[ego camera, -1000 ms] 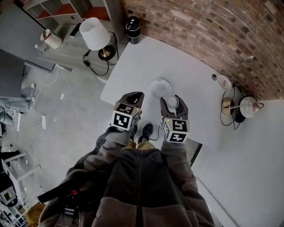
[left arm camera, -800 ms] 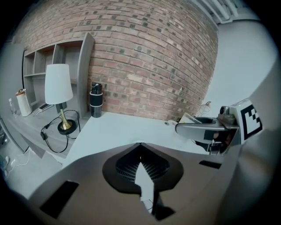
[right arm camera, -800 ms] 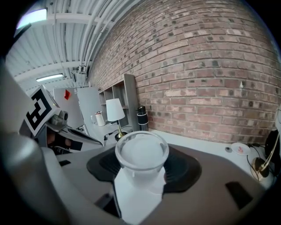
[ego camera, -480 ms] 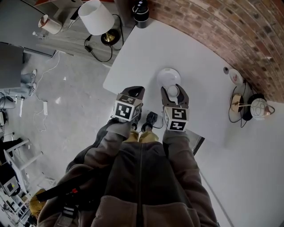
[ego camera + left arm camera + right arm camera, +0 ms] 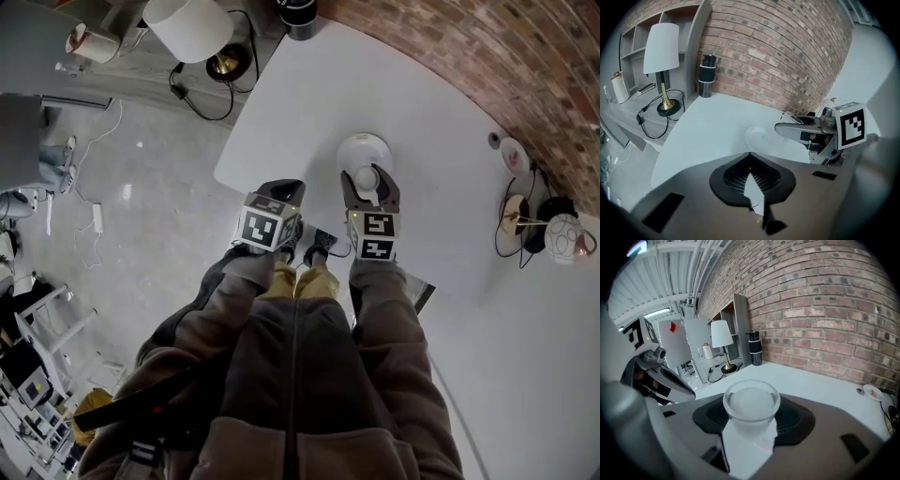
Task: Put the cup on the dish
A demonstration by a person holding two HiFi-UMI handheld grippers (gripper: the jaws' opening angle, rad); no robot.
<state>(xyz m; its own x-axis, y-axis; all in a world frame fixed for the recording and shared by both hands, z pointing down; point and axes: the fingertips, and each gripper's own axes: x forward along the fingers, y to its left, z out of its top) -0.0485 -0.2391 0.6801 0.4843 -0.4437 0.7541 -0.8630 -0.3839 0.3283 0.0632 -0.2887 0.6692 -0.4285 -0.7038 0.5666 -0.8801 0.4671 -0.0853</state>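
A clear glass cup [image 5: 367, 178] [image 5: 751, 403] stands upright in my right gripper [image 5: 367, 182] [image 5: 751, 416], which is shut on it over the white table [image 5: 422, 112]. The round white dish [image 5: 364, 150] [image 5: 757, 138] lies on the table just beyond the cup, apart from it. In the head view my left gripper [image 5: 283, 190] [image 5: 750, 154] hangs near the table's front edge, left of the right one. It is shut with nothing in it. The left gripper view also takes in the right gripper [image 5: 806, 131] from the side.
A white-shaded lamp [image 5: 187, 23] [image 5: 662, 56] stands off the table's far left corner. A black cylinder [image 5: 300, 14] [image 5: 706, 75] is at the table's far corner by the brick wall. A small white dish [image 5: 513, 152] and cabled objects [image 5: 553, 232] lie at the right.
My right gripper has carried the cup forward and a little left, so it now sits directly short of the dish. The left gripper has stayed shut near the table edge.
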